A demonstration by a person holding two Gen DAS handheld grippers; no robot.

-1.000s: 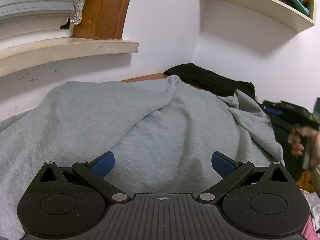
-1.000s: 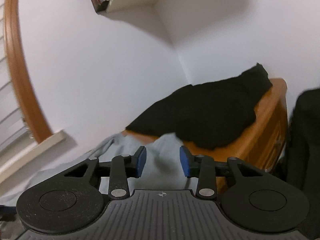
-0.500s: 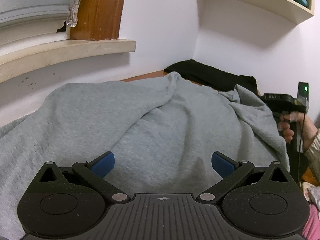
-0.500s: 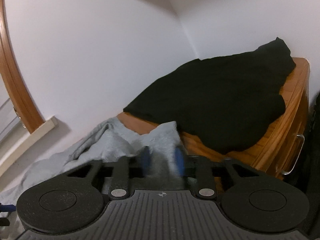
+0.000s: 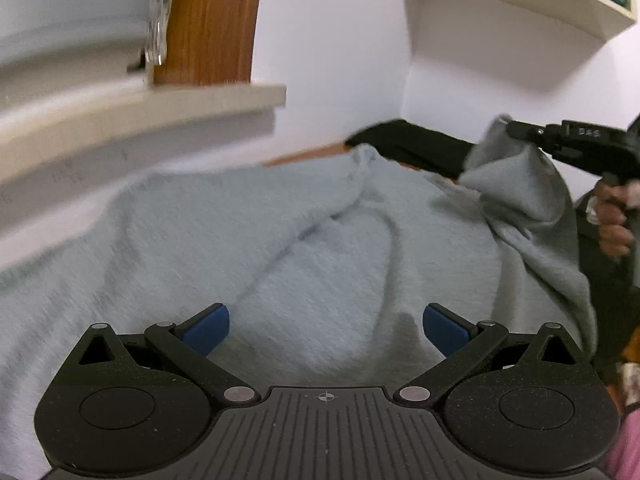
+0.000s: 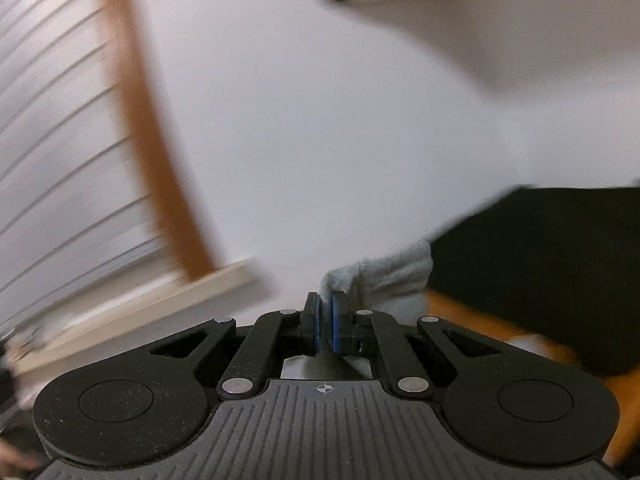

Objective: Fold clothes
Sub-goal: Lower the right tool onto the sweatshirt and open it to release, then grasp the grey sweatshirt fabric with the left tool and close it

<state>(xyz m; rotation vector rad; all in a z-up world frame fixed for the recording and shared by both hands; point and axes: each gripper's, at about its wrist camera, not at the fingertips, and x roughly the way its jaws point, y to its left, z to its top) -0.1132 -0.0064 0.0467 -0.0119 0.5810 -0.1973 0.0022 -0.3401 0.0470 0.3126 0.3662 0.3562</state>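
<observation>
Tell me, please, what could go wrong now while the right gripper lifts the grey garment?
1. The right gripper pinches only a small edge of the grey garment; it may slip out.
2. The left gripper is open and holds nothing, so the cloth may drag.
3. The lifted corner hangs close to the black garment and might disturb it.

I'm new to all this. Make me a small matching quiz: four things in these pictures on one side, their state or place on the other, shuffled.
Things:
1. left gripper
2. right gripper
3. grey garment
4. black garment

States:
A. shut on grey cloth
B. heaped on the wooden top by the wall
C. open above the cloth
D. spread out, one corner lifted

Pairs: 1-C, 2-A, 3-D, 4-B
</observation>
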